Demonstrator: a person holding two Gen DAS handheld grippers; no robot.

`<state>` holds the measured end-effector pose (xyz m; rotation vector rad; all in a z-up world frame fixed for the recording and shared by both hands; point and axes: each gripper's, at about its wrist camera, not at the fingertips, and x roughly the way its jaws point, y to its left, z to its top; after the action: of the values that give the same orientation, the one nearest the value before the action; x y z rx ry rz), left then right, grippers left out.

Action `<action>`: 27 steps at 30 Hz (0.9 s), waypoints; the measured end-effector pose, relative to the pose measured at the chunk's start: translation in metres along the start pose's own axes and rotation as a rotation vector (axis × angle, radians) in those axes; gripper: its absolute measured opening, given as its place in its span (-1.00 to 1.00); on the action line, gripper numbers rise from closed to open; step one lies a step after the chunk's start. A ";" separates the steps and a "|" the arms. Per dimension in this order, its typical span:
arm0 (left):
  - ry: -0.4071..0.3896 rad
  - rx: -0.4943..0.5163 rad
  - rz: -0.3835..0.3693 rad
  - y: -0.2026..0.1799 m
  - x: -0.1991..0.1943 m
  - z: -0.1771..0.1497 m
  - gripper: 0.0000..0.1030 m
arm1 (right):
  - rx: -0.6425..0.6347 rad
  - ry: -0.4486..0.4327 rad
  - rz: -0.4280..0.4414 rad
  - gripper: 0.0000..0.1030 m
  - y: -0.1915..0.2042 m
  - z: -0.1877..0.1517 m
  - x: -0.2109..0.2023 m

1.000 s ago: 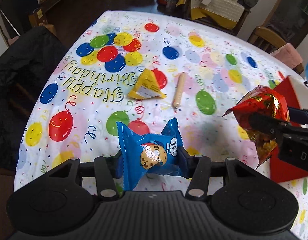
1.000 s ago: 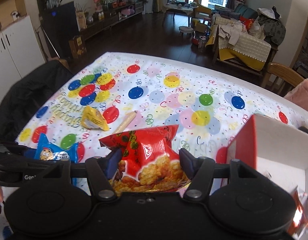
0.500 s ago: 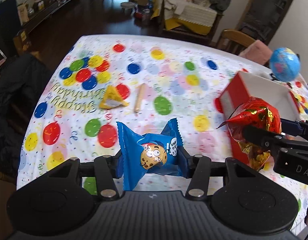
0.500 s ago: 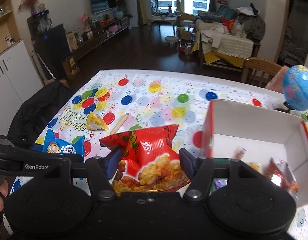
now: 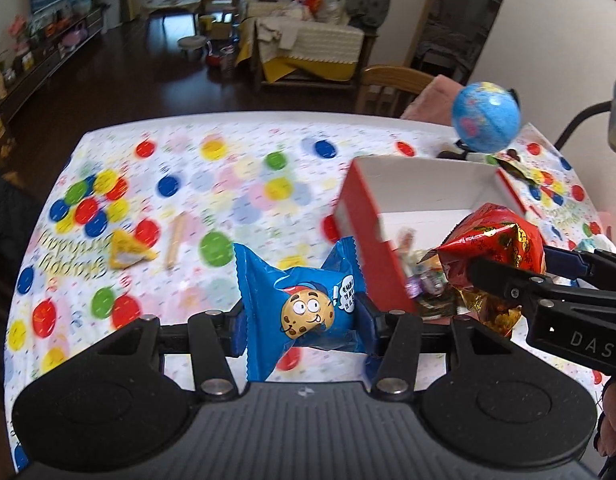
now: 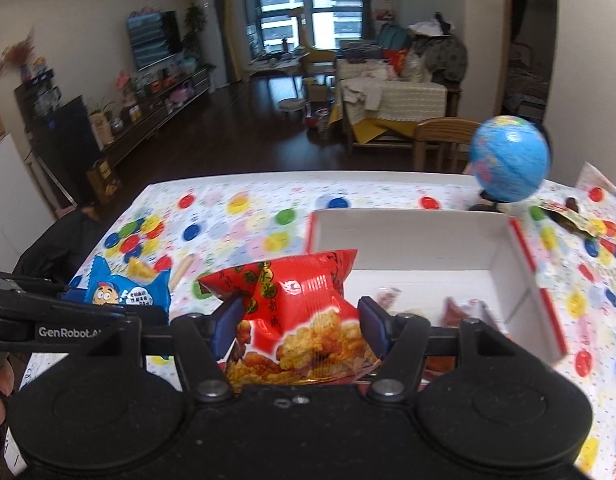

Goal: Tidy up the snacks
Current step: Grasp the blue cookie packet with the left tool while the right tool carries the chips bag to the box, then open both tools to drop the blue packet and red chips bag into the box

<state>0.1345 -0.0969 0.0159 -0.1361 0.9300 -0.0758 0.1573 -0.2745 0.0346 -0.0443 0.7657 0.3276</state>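
Both fisheye views look forward and steeply down along their own fingers, from close above the table (image 5: 236,140). The left wrist view faces the table's centre, the red box (image 5: 350,216) to its right. The right wrist view faces the box (image 6: 420,236) squarely. Both share the globe (image 5: 486,116) and the living room beyond.

On the bench (image 6: 236,196) the open box (image 6: 504,252) sits toward the right end, with several snack packets inside it. A globe (image 6: 509,159) stands behind the box near the far edge. A triangular packet (image 5: 128,249) and a stick snack (image 5: 175,242) lie side by side toward the left end, well apart from the box. Another packet (image 6: 570,216) lies near the far right corner, beside the globe.
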 end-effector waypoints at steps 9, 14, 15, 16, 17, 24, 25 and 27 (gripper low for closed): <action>-0.005 0.060 -0.022 -0.058 0.015 0.014 -0.01 | 0.045 -0.020 -0.066 0.20 -0.057 -0.002 -0.009; 0.004 0.082 -0.023 -0.086 0.032 0.020 -0.01 | 0.071 -0.017 -0.104 0.20 -0.091 -0.001 -0.003; 0.005 0.086 -0.021 -0.091 0.036 0.021 -0.01 | 0.074 -0.014 -0.110 0.20 -0.097 -0.001 -0.002; 0.007 0.091 -0.018 -0.096 0.041 0.022 -0.01 | 0.076 -0.013 -0.117 0.20 -0.104 -0.002 0.000; 0.011 0.096 -0.014 -0.101 0.045 0.023 -0.01 | 0.078 -0.010 -0.124 0.20 -0.110 -0.002 0.002; 0.046 0.126 0.015 -0.128 0.082 0.028 -0.01 | 0.115 0.017 -0.157 0.20 -0.148 -0.003 0.024; 0.051 0.133 0.022 -0.131 0.087 0.029 -0.01 | 0.118 0.022 -0.161 0.20 -0.151 -0.003 0.028; 0.061 0.140 0.033 -0.138 0.098 0.030 -0.01 | 0.129 0.036 -0.160 0.20 -0.159 -0.003 0.037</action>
<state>0.2156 -0.2428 -0.0236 0.0112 0.9846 -0.1145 0.2290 -0.4152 -0.0055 0.0101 0.8121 0.1251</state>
